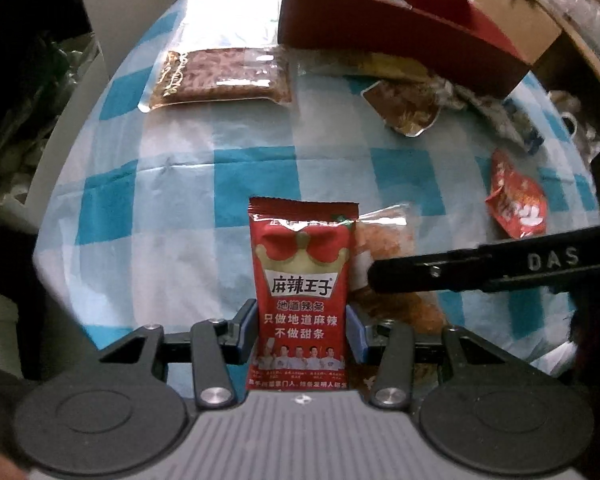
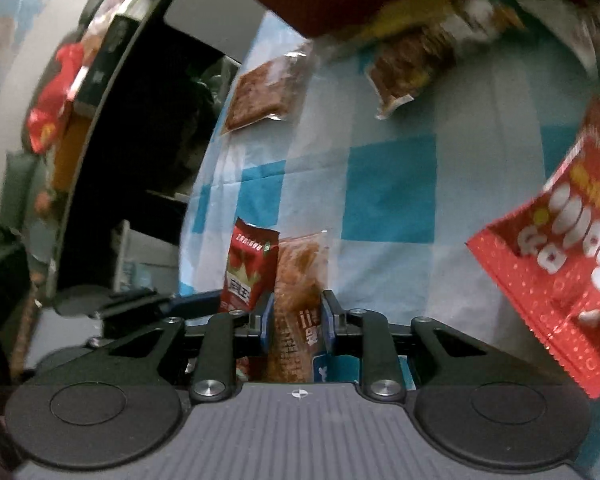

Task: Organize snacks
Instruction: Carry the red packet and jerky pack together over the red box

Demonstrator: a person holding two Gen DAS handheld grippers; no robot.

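Jaws clamped: left gripper (image 1: 302, 328) on red packet (image 1: 302, 280), right gripper (image 2: 297, 326) on clear orange packet (image 2: 298, 312), above blue-checked tablecloth (image 1: 172, 208); red box (image 1: 400, 28) behind.

Glossy red foil packet (image 1: 302, 292) catching glare, clear crinkled plastic packet (image 2: 298, 320) showing through, matt checked cloth (image 1: 260, 168) lying creased, red cardboard box (image 1: 400, 36) looking smooth.

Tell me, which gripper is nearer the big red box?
Neither clearly. The left gripper holds the red packet, the right gripper the orange packet, side by side, both far from the red box.
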